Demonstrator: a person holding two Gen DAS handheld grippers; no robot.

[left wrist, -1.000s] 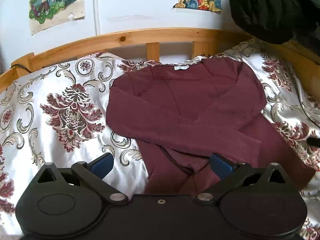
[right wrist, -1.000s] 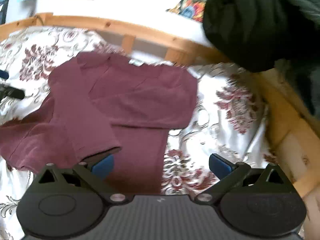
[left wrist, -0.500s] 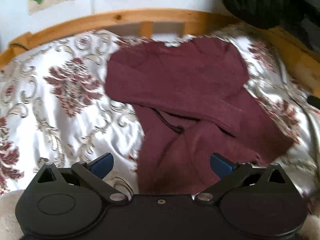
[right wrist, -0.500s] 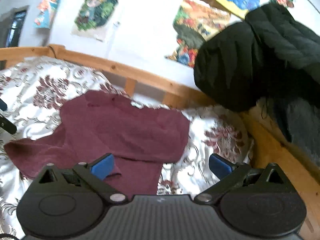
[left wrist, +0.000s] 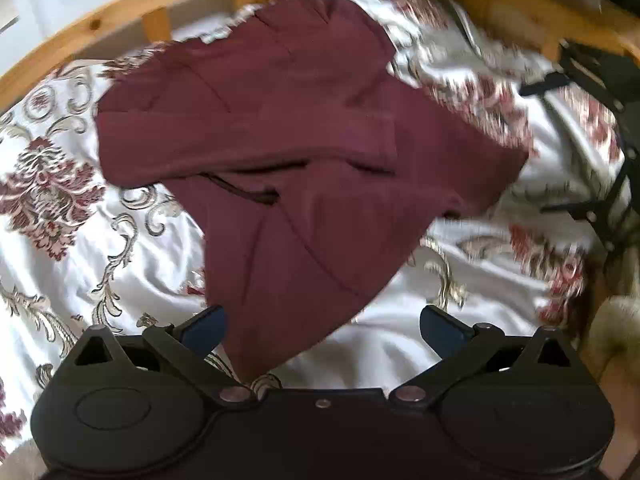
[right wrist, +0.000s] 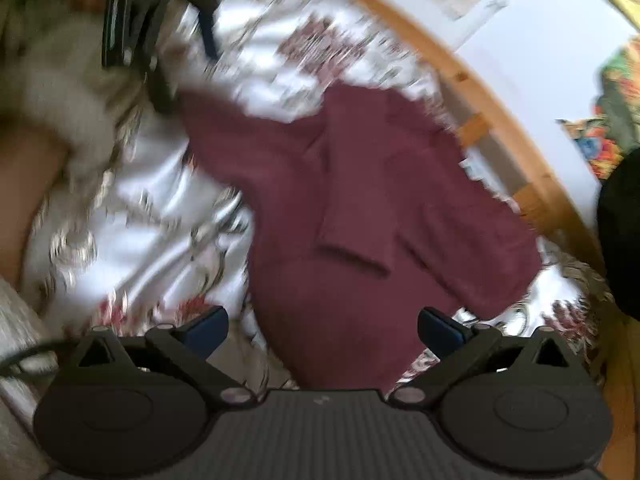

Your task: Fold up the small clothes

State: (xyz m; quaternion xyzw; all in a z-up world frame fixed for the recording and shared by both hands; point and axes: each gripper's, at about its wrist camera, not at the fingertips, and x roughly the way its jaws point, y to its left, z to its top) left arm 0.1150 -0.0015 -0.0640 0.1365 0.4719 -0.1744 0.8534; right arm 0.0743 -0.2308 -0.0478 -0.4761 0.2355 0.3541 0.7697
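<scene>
Lying on the floral bedspread (left wrist: 100, 248) (wooden rail (left wrist: 120, 20) behind), the maroon top (left wrist: 304, 168) sits untouched; both grippers gape, empty.

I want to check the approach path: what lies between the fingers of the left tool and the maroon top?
Nothing lies between. In the left wrist view, the open left tool already has the lower edge of the maroon top between its fingers, above the patterned bedspread.

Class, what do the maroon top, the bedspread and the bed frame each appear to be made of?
Maroon top: probably soft knit fabric, matte, drapes in limp folds. Bedspread: likely satin-type cloth, with a shiny sheen and ornate floral pattern. Bed frame: wood, light varnished, knot visible.
</scene>
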